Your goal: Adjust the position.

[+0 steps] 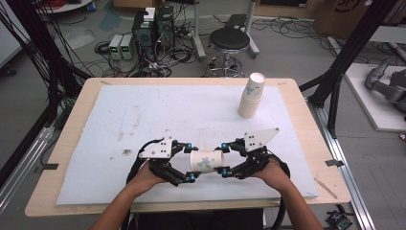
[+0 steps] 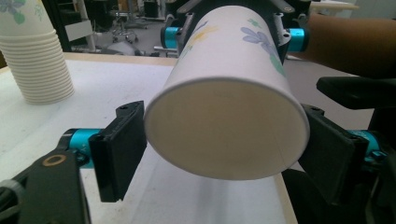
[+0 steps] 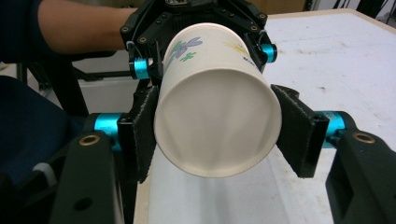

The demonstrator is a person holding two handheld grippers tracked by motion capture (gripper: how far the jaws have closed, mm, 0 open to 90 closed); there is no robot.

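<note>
While both grippers meet over the near edge of the white mat [image 1: 119,120], we see in the high view a paper cup [image 1: 207,161] lying level between the left gripper [image 1: 190,162] and the right gripper [image 1: 225,159], well apart from the cup stack [image 1: 251,96]. In the left gripper view, our pads flank the wide rim, the left one barely touching; we judge a harder squeeze could crush it. In the right gripper view, the jaws clamp the narrow base; any pulling apart might tear or drop the cup.
</note>
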